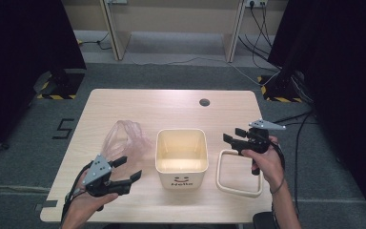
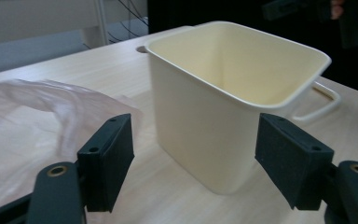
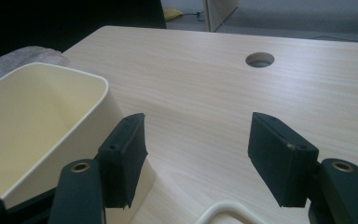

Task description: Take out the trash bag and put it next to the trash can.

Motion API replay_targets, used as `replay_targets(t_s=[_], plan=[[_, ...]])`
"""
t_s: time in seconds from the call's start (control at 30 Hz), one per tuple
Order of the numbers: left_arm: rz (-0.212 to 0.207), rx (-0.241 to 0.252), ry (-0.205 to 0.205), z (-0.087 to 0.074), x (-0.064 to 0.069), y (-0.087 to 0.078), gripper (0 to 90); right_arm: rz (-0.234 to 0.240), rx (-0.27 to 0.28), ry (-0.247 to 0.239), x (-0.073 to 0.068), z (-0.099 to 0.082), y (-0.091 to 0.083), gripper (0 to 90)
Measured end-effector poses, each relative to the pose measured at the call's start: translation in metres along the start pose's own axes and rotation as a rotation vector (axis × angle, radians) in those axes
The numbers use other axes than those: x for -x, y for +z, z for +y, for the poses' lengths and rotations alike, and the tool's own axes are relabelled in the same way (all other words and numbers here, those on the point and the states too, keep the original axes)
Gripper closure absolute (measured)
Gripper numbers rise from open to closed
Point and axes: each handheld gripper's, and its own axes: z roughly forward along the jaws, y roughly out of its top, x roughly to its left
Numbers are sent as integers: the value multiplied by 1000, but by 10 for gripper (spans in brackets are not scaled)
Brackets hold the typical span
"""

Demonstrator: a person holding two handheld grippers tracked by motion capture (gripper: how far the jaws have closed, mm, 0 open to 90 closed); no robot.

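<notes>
Cream bin [image 1: 181, 152] at frame centre, on the surface [image 1: 171, 102], clear plastic bag [image 1: 124, 138] crumpled just left of it. Left hand-held gripper [image 1: 128, 169] lower left, jaws wide, empty, nearer the bag, which lies up and slightly left. Right hand-held gripper [image 1: 233, 135] open, empty, above the loose cream frame [image 1: 240, 174]. Bag outline hard to trace

The high view is evenly lit from above and rather soft, with fine detail smeared; the table [image 1: 171, 102] reads pale and bright, while black curtains at far left and right fall to near darkness; shadows under the bin [image 1: 181, 152] are faint and short. The left gripper view is sharp on the bin wall, dim at far right; the plastic bag [image 2: 32, 116] looks hazy; the right gripper view is mildly blurred near its lower edge.
</notes>
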Motion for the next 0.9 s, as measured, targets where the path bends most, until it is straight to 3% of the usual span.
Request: replay_targets(t_s=[0.1,0.17,0.4,0.57,0.63,0.73,0.9], plan=[[-20,-9,-9,-7,5,5,252,-10,-6,6,3,-4,-1,371],[-28,-21,-23,-16,9,12,191,-18,-15,15,6,-8,-1,370],[-55,-52,-29,-33,12,26,180,-31,-29,27,11,-16,-2,369],[-72,-100,-24,-52,9,32,186,-32,-31,42,12,-20,-3,368],[-70,-110,-20,-55,9,33,190,-35,-36,47,14,-23,-3,367],[-38,-172,35,-66,10,39,196,-39,-42,56,15,-26,-3,366],[-13,-224,38,-74,7,44,198,-64,-54,64,19,-33,-4,365]])
